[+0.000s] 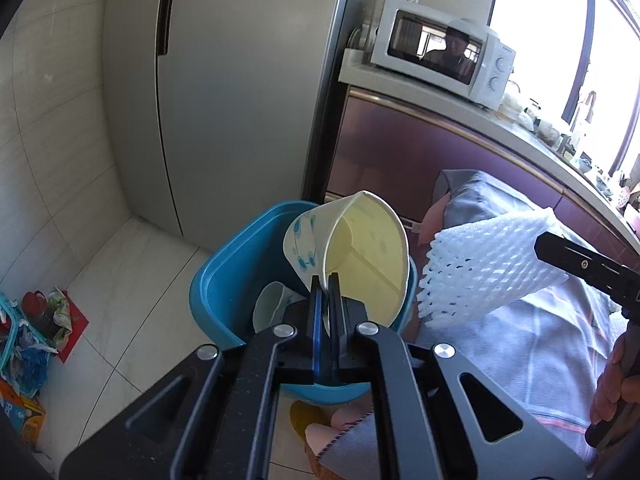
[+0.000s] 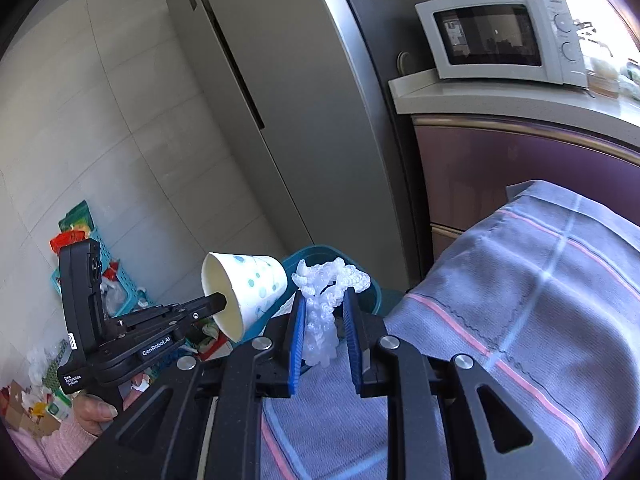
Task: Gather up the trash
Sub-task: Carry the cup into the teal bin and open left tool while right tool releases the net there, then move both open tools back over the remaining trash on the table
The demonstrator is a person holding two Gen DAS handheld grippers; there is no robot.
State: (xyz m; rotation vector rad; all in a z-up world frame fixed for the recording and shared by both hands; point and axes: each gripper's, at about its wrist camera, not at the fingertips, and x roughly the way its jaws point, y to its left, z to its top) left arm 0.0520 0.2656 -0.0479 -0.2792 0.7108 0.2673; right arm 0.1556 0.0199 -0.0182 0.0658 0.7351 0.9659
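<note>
Item 1, left gripper point(image 1: 325, 280): we hold it with fingers pinched together on the rim of the paper cup point(image 1: 360, 252). The cup lies tilted on its side, mouth toward us, directly over the blue bin point(image 1: 224, 276).

Item 2, right gripper point(image 2: 324, 320): fingers clamped on the white foam net point(image 2: 324, 300), which bunches up between the blue pads. In the left view the net hangs just beside the bin's right rim, above the striped cloth point(image 2: 520, 280).

Item 3, bin: on the tiled floor in front of the fridge point(image 1: 240, 100). One pale piece of trash already lies inside.

Step in hand, as we judge it: dropping off. The cup looks ready for release; the next move calls for parting the left fingers so it falls in, then bringing the net leftward over the opening before letting go.

Edges: the cup's mouth overlaps the bin's far right rim, so a drop from here might catch it; a small shift left would be safer.

Room: open floor to the bin's left, the cloth-covered surface close on its right, the cabinet point(image 1: 400, 140) behind.
</note>
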